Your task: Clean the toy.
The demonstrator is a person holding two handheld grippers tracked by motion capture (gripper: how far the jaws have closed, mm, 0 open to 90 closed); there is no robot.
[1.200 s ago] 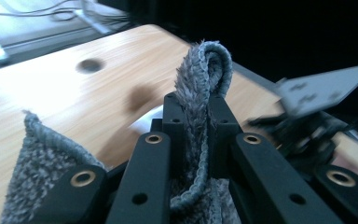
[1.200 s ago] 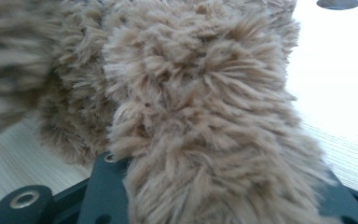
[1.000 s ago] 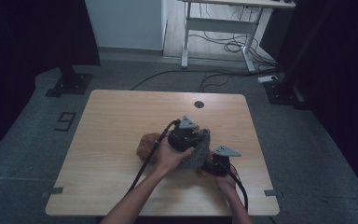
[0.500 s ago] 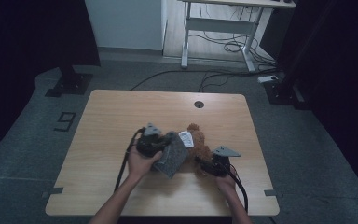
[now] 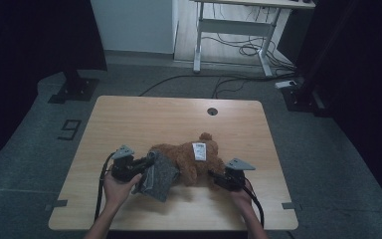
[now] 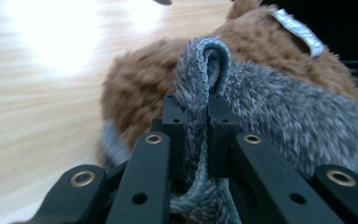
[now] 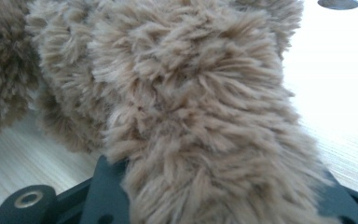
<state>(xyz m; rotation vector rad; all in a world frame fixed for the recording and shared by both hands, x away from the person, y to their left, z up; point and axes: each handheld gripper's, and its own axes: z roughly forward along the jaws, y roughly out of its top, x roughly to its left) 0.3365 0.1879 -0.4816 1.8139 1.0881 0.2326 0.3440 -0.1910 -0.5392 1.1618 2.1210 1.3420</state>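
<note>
Grey fuzzy cloth point(image 6: 200, 93) sits pinched tight between the left hand-held gripper point(image 6: 196, 116) jaws, just left of the brown plush bear point(image 5: 189, 159), one edge draped on it. Right of the bear, the right hand-held gripper point(image 5: 218, 178) has been closing; a furry limb point(image 7: 205, 140) fills its jaws. Bear lies mid-desk point(image 5: 144, 114), white tag point(image 5: 199, 151) up.

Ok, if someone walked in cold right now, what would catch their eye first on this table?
Probably the brown plush bear lying near the middle of the wooden table, white tag up. Next, the grey fuzzy garment at its left end, a fold of it pinched in the jaws of the left gripper. At the bear's other end, the right gripper has a furry limb between its jaws.
</note>
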